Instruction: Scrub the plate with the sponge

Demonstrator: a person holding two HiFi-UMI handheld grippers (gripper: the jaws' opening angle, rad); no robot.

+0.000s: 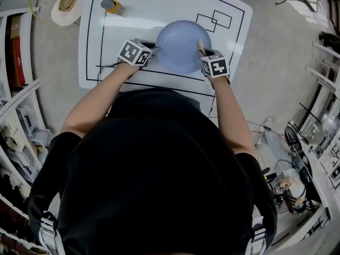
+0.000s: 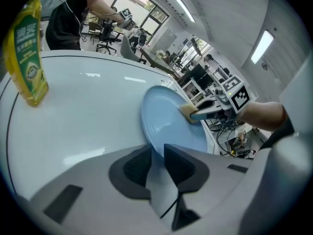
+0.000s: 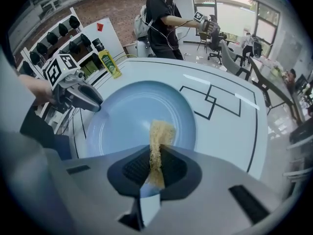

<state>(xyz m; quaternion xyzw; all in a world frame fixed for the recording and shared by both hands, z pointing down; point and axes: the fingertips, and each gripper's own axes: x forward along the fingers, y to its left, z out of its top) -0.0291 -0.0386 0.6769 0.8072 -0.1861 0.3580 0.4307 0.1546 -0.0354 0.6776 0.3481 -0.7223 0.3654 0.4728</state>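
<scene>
My left tool (image 2: 155, 156) is clamped on the left rim of the blue plate (image 1: 180, 44), which sits mid-counter (image 1: 159, 4). My right tool (image 3: 155, 163) pinches the yellow sponge (image 3: 160, 131) on edge, its free end touching the plate's right side. To scrub well I'd lay more of the sponge flat and work in overlapping circles from the right rim across the well. I'd press lightly, since a rim pinch twists out easily, and stop short of my left tool.
</scene>
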